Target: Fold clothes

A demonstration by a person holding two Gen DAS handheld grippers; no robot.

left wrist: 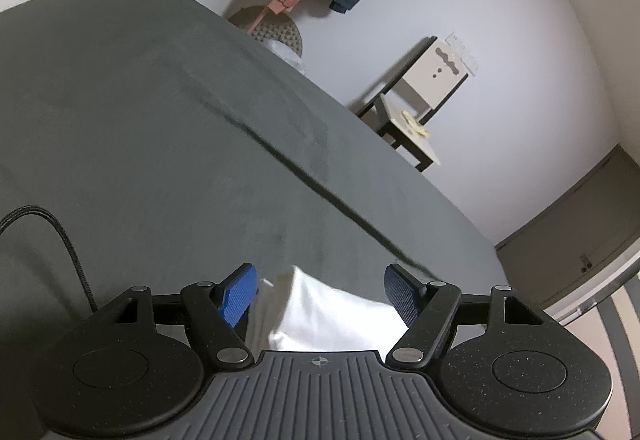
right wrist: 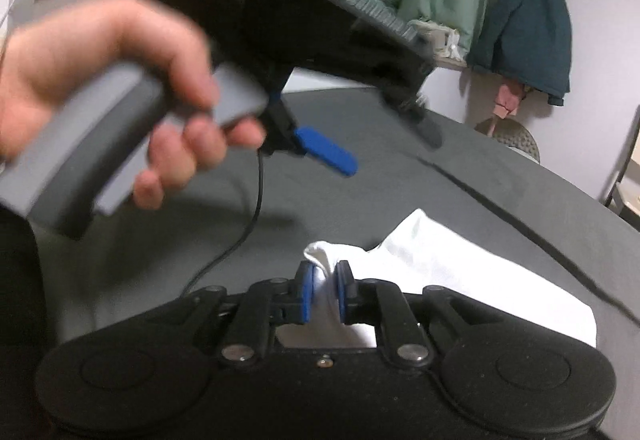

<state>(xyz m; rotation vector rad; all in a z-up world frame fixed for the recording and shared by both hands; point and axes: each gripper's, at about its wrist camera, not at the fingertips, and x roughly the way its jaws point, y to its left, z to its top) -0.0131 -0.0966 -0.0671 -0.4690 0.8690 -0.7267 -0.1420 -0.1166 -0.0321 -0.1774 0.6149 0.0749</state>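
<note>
Your right gripper (right wrist: 325, 282) is pinched tight on a bunched corner of the white garment (right wrist: 452, 268), which lies on the dark grey surface (right wrist: 400, 143); your left gripper (left wrist: 320, 292) hangs above it, jaws wide apart, holding nothing. This looks like the grab-a-second-edge step, fold not yet made. Next move calls for dropping the left gripper onto a free edge and closing before you lift, or 1 pinch just drags the cloth.

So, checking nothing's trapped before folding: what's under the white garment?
The white garment lies on the dark grey sheet, bare all around it. Anything beneath the cloth itself is covered and cannot be seen.
</note>
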